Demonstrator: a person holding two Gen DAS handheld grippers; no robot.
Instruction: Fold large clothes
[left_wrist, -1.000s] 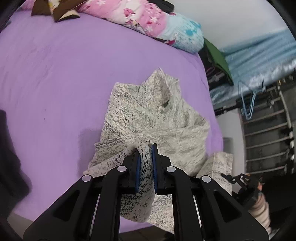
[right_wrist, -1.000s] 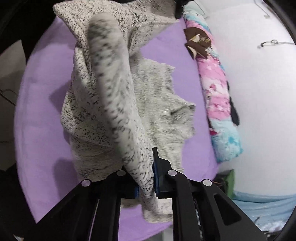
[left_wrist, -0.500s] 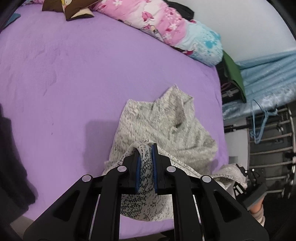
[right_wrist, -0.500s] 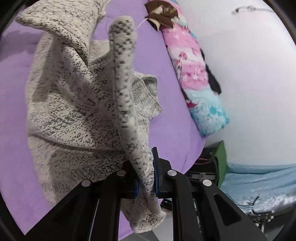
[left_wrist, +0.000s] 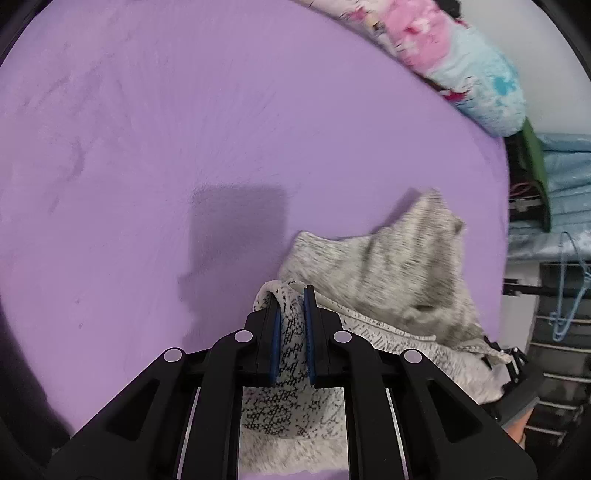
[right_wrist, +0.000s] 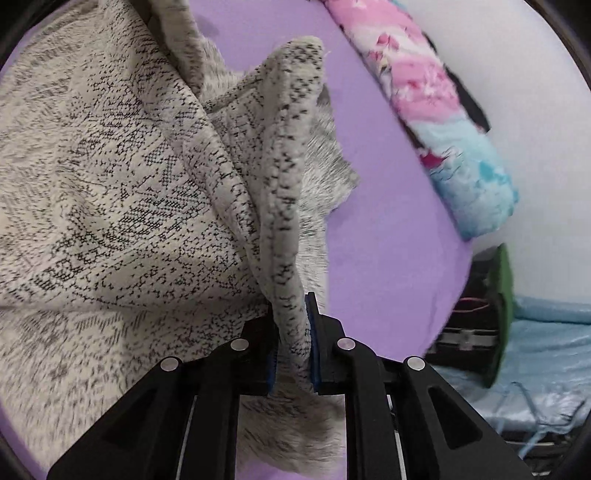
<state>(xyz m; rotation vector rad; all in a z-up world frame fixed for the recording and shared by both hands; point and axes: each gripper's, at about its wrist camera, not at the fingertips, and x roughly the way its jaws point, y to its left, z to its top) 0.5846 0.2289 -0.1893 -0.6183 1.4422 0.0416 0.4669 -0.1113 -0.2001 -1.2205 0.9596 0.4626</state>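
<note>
A grey-and-black speckled knit sweater lies bunched near the right edge of the purple bed. My left gripper is shut on a fold of its hem, low over the bed. In the right wrist view the same sweater fills the left half. My right gripper is shut on a thick rolled edge of it that stands up in front of the camera. The right gripper also shows at the lower right of the left wrist view, with knit draped between the two.
A pink and light-blue floral quilt runs along the bed's far side by the white wall. Beyond the bed's right edge are a green item, pale blue fabric, a metal rack and a blue hanger.
Both grippers have swung toward the bed's right side and come lower, dragging the sweater along. The knit now sits bunched smaller near the bed edge in the left wrist view.
</note>
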